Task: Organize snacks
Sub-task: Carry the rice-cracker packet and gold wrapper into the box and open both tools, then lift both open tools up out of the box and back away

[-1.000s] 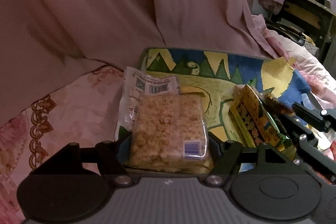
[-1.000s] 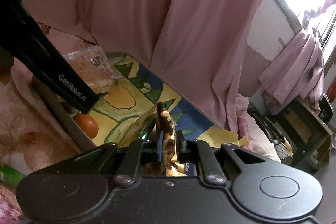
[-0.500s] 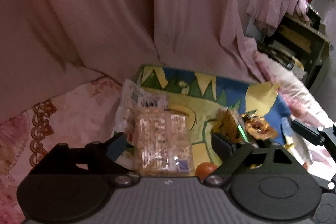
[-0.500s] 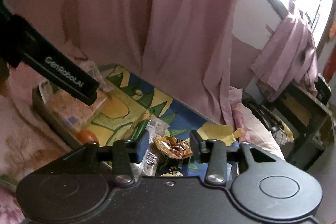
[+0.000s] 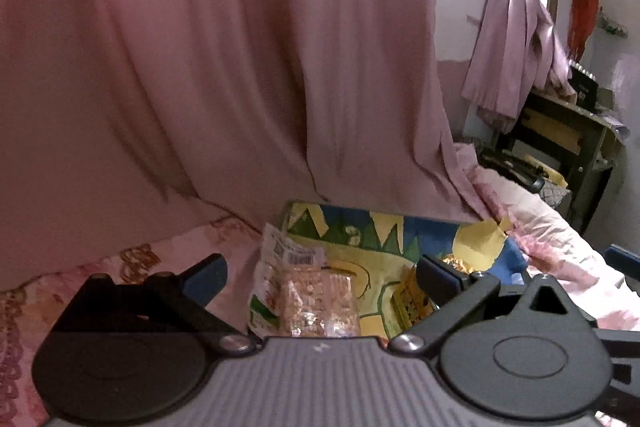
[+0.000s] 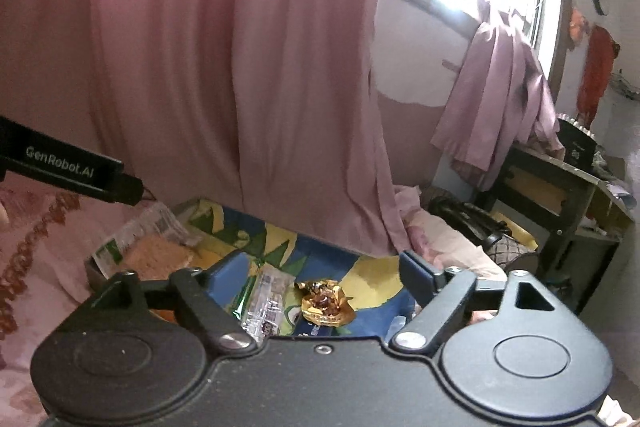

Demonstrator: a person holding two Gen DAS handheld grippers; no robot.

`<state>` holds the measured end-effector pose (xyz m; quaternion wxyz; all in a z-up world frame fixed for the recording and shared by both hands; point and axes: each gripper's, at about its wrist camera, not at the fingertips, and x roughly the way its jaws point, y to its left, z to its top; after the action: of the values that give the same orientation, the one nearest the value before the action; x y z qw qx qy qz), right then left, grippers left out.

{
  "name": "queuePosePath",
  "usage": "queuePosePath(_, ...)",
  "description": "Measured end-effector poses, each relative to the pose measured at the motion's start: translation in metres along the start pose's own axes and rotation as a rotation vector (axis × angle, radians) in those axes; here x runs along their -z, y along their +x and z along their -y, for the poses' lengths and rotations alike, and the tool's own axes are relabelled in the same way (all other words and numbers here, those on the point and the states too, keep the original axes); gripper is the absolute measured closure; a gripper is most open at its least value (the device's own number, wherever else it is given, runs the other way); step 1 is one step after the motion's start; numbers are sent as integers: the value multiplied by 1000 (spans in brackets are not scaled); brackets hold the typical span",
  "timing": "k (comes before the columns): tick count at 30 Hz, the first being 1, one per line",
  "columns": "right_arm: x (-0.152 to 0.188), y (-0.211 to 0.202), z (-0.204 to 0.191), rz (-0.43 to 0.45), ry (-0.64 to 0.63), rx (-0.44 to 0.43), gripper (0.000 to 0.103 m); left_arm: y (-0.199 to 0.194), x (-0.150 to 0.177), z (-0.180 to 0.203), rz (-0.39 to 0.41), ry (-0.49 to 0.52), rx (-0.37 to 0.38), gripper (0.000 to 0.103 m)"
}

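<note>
Pink curtain (image 5: 224, 75) behind tray (image 5: 476, 251); both tongs just released, empty. Risk: gold wrapper (image 6: 326, 303) at 6 o'clock edge slips off.

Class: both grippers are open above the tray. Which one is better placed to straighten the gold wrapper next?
Probably the right gripper: the gold wrapper lies directly between its open fingers on the tray. The left gripper is lined up with the rice-crisp pack.

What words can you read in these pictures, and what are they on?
"GenRobot.AI": on the black left gripper as seen from the right wrist.
Barcode and print on the puffed-rice snack pack: too blurred to read.
Print on the clear wrapper and the yellow packet: too blurred to read.
</note>
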<state>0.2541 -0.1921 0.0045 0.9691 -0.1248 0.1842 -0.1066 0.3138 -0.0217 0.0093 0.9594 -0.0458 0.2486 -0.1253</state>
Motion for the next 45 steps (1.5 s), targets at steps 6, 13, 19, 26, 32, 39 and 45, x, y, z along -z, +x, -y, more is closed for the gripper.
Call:
queuePosePath(6, 0, -36, 9, 39, 43, 4, 7, -31, 10, 1, 52, 17, -8, 0)
queuePosePath(13, 7, -72, 13, 43, 79, -3, 3, -64, 30, 6, 76, 46, -42, 0)
queuePosePath(19, 16, -100, 15, 35, 110, -9, 1, -85, 50, 9, 57, 53, -62, 0)
queuePosePath(26, 25, -123, 13, 12, 121, -23, 1, -103, 68, 11, 14, 50, -65, 0)
queuePosePath(32, 31, -137, 10, -21, 132, -36, 1, -113, 78, 10, -16, 40, -83, 0)
queuePosePath(39, 38, -149, 11, -71, 165, -47, 1, -123, 90, 9, -58, 29, -98, 0)
queuePosePath(45, 46, -158, 11, -111, 176, -44, 1, -130, 102, 15, -97, 66, -117, 0)
